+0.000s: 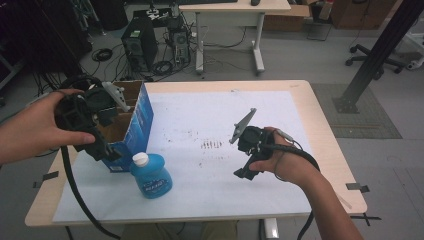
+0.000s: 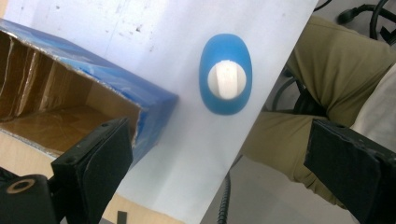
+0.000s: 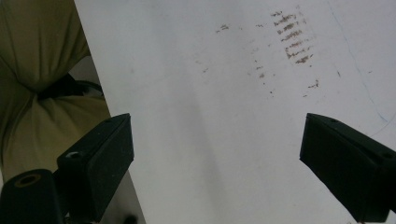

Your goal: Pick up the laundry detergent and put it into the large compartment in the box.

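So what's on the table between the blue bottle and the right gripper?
Just bare white sheet with faint brown smudges, seen in the high view, between blue bottle and right gripper.

box (image 2: 70,93) cut off at left edge

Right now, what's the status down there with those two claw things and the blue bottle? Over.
Left gripper open, above the bottle. Right gripper open, empty, over the white sheet. Bottle upright, capped, beside the open box. Nothing blocking it.

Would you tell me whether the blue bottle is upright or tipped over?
Upright: the bottle stands on its base beside the box, its white cap pointing up.
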The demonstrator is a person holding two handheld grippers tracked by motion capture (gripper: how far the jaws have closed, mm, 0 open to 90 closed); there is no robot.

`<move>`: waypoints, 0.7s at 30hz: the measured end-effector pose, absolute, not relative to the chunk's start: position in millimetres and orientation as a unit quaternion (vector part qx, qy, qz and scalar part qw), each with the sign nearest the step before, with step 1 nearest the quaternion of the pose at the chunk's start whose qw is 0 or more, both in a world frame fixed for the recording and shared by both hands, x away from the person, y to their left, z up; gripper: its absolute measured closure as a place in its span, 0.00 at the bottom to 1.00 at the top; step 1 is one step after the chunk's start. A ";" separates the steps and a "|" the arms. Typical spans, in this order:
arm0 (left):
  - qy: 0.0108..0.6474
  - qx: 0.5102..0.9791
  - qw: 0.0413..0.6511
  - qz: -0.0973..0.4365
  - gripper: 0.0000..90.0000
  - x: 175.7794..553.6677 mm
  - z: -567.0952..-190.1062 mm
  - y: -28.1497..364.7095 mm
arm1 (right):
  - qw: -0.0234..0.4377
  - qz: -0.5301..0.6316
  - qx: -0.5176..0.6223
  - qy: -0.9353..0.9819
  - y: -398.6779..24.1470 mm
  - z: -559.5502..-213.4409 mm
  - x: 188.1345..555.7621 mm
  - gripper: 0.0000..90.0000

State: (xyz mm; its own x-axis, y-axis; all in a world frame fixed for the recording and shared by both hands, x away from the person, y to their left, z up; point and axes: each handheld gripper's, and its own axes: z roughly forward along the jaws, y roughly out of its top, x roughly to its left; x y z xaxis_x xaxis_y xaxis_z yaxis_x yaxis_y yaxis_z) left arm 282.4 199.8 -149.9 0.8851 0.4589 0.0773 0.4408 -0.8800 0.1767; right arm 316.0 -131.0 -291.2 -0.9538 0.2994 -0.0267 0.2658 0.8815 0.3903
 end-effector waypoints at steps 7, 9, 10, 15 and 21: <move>0.231 0.968 0.073 0.058 0.09 284.5 -153.0 189.7 | 0.042 0.196 0.145 0.969 -131.8 -292.0 315.7 0.11; 0.231 0.969 0.072 0.059 0.09 285.1 -153.8 187.1 | 0.042 0.196 0.145 0.969 -132.1 -292.0 315.7 0.11; 0.231 0.969 0.070 0.060 0.09 285.6 -154.4 185.9 | 0.043 0.197 0.146 0.968 -132.8 -291.8 315.5 0.11; 0.231 0.969 0.067 0.056 0.09 287.8 -160.2 180.7 | 0.043 0.198 0.146 0.968 -134.2 -292.0 315.1 0.11; 0.233 0.969 0.064 0.049 0.09 290.5 -169.8 176.5 | 0.043 0.198 0.148 0.968 -135.8 -292.8 314.0 0.11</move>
State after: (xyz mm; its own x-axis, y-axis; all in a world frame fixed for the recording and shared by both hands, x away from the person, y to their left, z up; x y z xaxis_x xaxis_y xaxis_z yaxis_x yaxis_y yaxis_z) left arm 290.5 176.5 -169.8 0.8862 0.4587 0.0652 0.4460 -0.8827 0.1479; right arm 314.0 -135.8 -292.8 -0.9522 0.3044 -0.0247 0.2704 0.8778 0.3955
